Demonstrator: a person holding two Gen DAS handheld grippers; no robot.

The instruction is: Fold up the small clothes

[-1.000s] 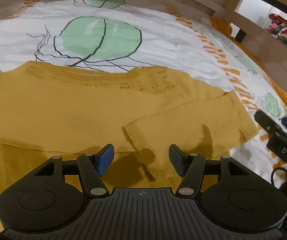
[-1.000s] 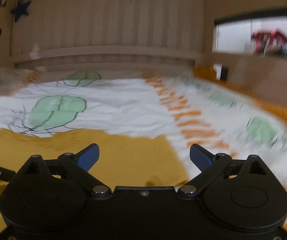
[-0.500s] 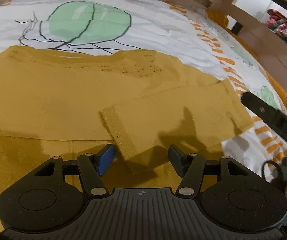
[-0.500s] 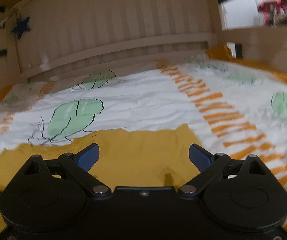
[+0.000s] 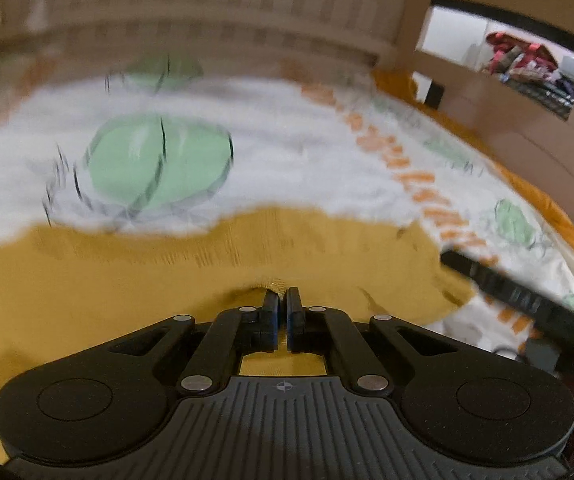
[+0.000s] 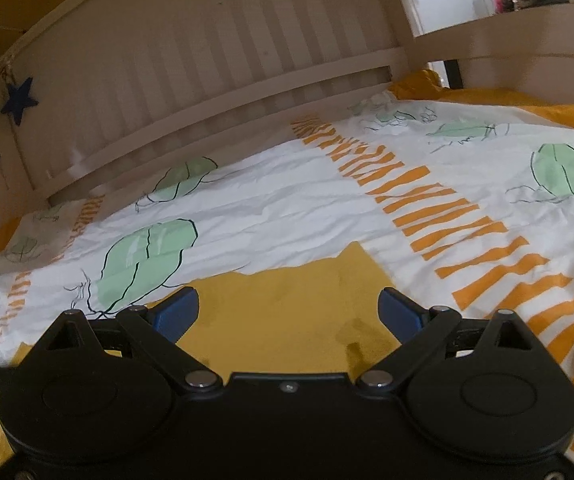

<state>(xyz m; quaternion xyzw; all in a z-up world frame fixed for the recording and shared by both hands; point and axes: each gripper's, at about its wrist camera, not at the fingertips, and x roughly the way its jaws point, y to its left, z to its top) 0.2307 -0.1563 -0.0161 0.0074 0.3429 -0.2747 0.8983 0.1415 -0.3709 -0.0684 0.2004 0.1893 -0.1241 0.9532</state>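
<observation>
A mustard-yellow knit top (image 5: 135,280) lies spread on the bed; it also shows in the right wrist view (image 6: 287,316). My left gripper (image 5: 283,300) is shut on a pinched fold of the yellow top, which bunches up at the fingertips. The left view is blurred by motion. My right gripper (image 6: 289,308) is open and empty, hovering low over the top's right part, its blue pads (image 6: 177,312) wide apart. The right gripper's black body (image 5: 515,300) shows at the right of the left wrist view.
The bed has a white cover (image 6: 287,200) with green leaf prints and orange stripes. A slatted wooden headboard (image 6: 207,60) rises behind it, with a blue star (image 6: 19,100) hanging at the left. A wooden side rail (image 6: 527,52) runs along the right.
My left gripper went from open above the folded sleeve to shut on the fabric and its view tilted up. My right gripper stayed open and shifted slightly over the top.
</observation>
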